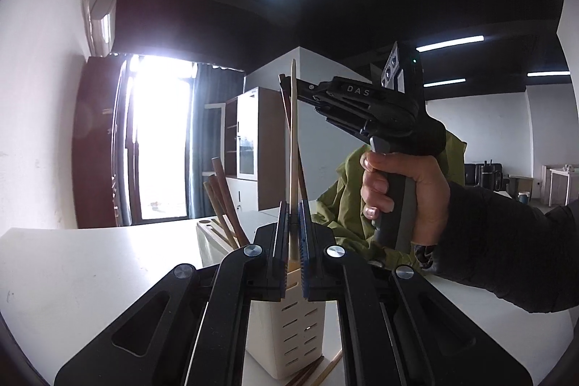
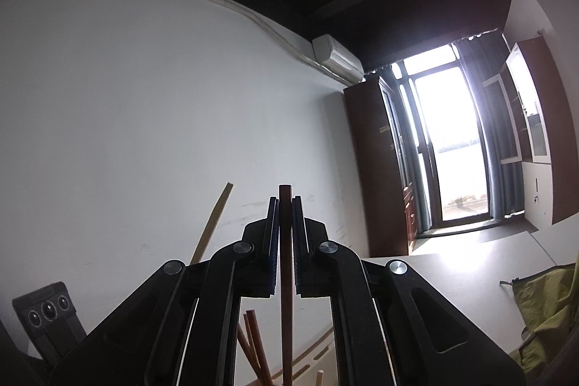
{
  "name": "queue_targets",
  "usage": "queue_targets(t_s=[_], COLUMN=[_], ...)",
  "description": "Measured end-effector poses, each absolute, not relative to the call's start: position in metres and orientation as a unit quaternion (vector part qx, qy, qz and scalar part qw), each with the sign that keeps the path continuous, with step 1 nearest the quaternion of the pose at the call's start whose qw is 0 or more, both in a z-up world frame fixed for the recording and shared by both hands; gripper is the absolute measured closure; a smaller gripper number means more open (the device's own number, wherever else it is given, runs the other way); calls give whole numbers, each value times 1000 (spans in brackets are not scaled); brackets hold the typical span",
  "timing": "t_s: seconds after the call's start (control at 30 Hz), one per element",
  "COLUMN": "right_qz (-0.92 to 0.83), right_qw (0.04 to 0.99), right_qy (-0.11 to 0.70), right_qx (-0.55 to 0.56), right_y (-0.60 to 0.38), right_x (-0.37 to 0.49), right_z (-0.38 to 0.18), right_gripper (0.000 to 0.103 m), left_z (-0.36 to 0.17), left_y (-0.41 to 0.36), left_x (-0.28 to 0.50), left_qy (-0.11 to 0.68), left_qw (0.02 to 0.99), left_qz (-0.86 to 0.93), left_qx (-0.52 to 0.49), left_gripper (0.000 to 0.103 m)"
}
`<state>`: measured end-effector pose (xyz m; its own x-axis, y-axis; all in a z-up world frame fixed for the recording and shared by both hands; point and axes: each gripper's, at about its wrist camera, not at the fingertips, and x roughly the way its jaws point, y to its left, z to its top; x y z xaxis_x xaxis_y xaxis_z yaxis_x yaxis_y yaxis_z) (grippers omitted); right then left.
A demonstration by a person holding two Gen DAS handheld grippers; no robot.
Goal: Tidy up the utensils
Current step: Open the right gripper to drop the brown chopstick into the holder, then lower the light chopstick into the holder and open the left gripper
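Observation:
My left gripper (image 1: 294, 207) is shut on a pale chopstick (image 1: 294, 132) that stands upright above a white slotted holder (image 1: 289, 324). A hand (image 1: 405, 194) holds my right gripper (image 1: 286, 84) up at the right, shut on a dark brown chopstick (image 1: 302, 179) that crosses behind the pale one. In the right wrist view the right gripper (image 2: 286, 203) clamps that brown chopstick (image 2: 285, 313) upright, and the pale chopstick (image 2: 213, 223) leans at its left. Brown chopsticks (image 1: 226, 201) stand in the holder's back section and show in the right wrist view too (image 2: 253, 346).
The holder stands on a white table (image 1: 90, 270). Loose chopsticks (image 1: 318, 373) lie by its base. A green cloth bag (image 1: 343, 205) sits behind it, also at the right edge of the right wrist view (image 2: 542, 313). A white wall (image 2: 144, 132) is close.

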<state>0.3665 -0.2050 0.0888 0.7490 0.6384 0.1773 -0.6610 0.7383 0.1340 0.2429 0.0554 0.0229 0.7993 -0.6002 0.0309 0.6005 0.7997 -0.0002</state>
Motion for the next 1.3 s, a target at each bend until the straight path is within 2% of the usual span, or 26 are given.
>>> queue_targets(t_s=[0.1, 0.13, 0.17, 0.2, 0.23, 0.4, 0.8, 1.13, 1.3], right_qz=[357, 355, 351, 352, 355, 411, 412, 375, 368], right_qw=[930, 931, 933, 932, 929, 896, 897, 909, 899], right_qy=[-18, -4, 4, 3, -7, -7, 28, 59, 57], right_qx=[87, 83, 83, 91, 106, 167, 161, 175, 229], right_y=[-203, -203, -204, -208, -213, -223, -211, -246, -265], right_x=[373, 375, 375, 373, 369, 367, 369, 369, 376], right_z=[72, 68, 65, 63, 62, 71, 76, 48, 32], right_gripper=[95, 92, 84, 59, 48, 48, 48, 46, 44], left_z=[18, 18, 19, 19, 20, 16, 19, 81, 111], left_y=[61, 61, 62, 62, 61, 58, 50, 86, 102], left_x=[248, 248, 247, 246, 247, 252, 263, 242, 231], left_qy=[-10, -10, -11, -12, -13, -7, 1, 0, 6], left_qw=[949, 950, 950, 950, 950, 949, 941, 944, 949], left_qz=[-313, -312, -312, -313, -312, -316, -339, -315, -293], left_qx=[-18, -19, -19, -19, -18, -6, 18, 93, 115], left_gripper=[98, 98, 98, 98, 98, 98, 98, 98, 98])
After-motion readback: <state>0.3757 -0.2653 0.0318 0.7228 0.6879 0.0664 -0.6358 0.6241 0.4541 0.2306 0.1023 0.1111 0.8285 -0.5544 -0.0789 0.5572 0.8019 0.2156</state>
